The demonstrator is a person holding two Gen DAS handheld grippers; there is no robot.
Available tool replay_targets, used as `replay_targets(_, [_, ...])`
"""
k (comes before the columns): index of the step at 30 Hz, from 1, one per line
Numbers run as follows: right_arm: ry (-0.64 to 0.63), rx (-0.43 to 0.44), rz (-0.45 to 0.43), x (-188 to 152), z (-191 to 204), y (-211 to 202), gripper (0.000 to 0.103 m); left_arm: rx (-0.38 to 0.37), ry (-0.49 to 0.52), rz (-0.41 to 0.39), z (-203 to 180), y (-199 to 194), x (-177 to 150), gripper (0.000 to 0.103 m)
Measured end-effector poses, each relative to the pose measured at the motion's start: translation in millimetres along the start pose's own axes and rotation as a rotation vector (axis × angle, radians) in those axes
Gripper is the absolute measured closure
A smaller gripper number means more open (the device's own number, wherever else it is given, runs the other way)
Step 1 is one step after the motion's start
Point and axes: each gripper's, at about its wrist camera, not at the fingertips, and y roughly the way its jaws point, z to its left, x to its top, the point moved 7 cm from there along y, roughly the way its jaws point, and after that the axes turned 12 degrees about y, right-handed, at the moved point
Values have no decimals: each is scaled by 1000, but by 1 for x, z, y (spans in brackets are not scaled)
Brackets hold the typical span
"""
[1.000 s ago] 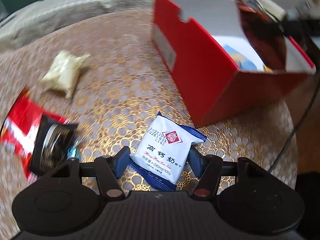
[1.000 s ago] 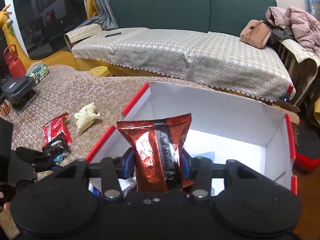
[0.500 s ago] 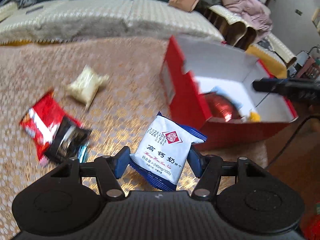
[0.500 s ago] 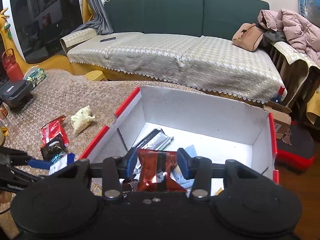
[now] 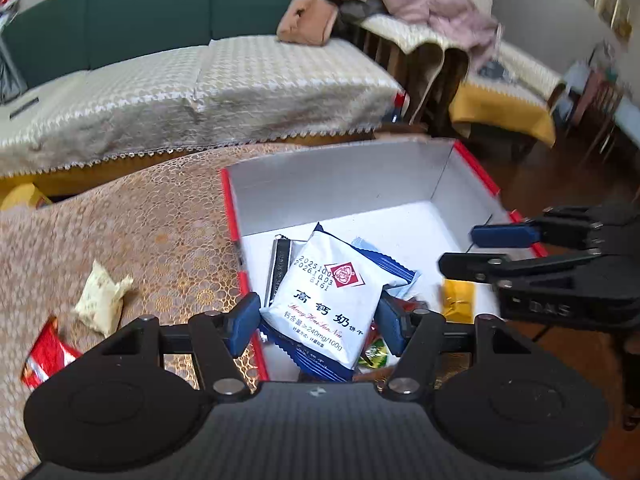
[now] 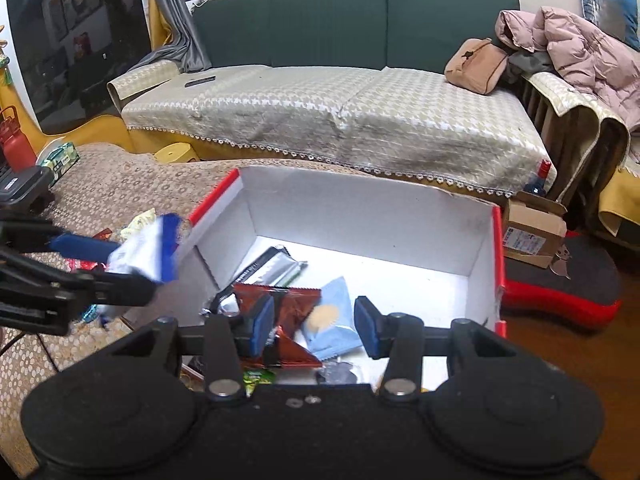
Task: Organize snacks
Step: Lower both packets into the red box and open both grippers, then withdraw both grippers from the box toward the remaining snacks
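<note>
My left gripper (image 5: 318,322) is shut on a white and blue biscuit packet (image 5: 328,300) and holds it over the near left corner of the red box (image 5: 230,208). In the right wrist view the same packet (image 6: 140,254) shows blurred at the box's left wall (image 6: 214,204). My right gripper (image 6: 314,326) is open and empty above the box; it also shows in the left wrist view (image 5: 480,250). The dark red foil packet (image 6: 294,306) lies inside the box with a light blue packet (image 6: 332,324) and a silver and black packet (image 6: 266,266).
A cream wrapped snack (image 5: 102,300) and a red packet (image 5: 46,354) lie on the patterned tablecloth (image 5: 152,232) left of the box. A yellow sweet (image 5: 458,300) lies in the box. A covered sofa (image 6: 340,120) stands behind the table. A cardboard carton (image 6: 532,228) sits on the floor at right.
My right gripper opened and the dark red foil packet dropped into the box. My left gripper carried the biscuit packet from over the table to over the box.
</note>
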Motion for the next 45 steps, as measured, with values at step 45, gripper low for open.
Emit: replay_targets(45, [-109, 204, 12, -48, 158, -65, 36, 174, -232, -93, 86, -133, -125, 17])
